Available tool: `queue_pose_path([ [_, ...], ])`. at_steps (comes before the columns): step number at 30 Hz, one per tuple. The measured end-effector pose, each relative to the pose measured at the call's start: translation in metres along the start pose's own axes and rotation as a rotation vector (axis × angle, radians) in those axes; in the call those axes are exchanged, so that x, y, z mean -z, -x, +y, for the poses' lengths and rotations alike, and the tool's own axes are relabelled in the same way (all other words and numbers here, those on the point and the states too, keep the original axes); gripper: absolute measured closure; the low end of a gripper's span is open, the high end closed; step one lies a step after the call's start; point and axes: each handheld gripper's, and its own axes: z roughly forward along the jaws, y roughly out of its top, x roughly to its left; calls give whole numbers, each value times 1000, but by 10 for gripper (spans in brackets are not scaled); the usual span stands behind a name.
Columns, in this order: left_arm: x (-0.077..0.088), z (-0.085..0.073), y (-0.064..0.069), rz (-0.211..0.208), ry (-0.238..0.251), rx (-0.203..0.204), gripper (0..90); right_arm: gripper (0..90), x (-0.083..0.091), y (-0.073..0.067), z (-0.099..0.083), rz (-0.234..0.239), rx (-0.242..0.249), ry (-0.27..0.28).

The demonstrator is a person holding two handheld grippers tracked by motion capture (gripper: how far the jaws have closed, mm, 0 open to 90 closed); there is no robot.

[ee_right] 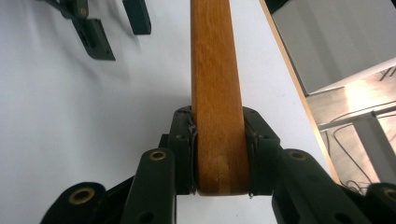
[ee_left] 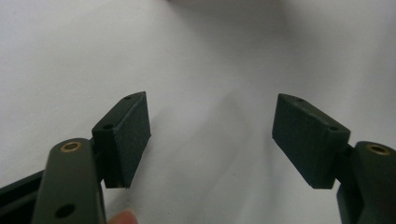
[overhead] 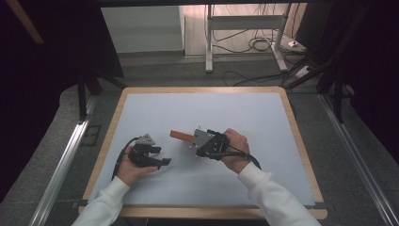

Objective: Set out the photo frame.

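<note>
While the wooden piece is pinched at one rounded end by the right gripper, its pads pressed on both sides, the rest is seen sticking out over the white table near mid-table, twd the left gripper. L jaws are spread wide w/ nothing btwn them, held just above the surface, well apart from the wood.
</note>
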Motion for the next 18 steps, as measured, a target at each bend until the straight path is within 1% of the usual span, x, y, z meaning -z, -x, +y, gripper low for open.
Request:
queue_pose_path([
  [1,0,0,0,0,-1,0,274,697,0,3,1,10,-16,2],
  [4,0,0,0,2,-5,-4,274,697,1,9,3,28,-17,2],
  [9,0,0,-1,1,-6,-5,274,697,8,17,7,50,-38,18],
  [10,0,0,-1,2,-7,-4,274,697,9,17,8,58,-44,23],
  [11,0,0,-1,1,-7,-4,274,697,10,17,8,63,-42,21],
  [14,0,0,-1,0,-4,-4,274,696,16,16,9,79,-34,39],
  [18,0,0,0,1,-1,0,274,696,25,12,10,116,-44,63],
])
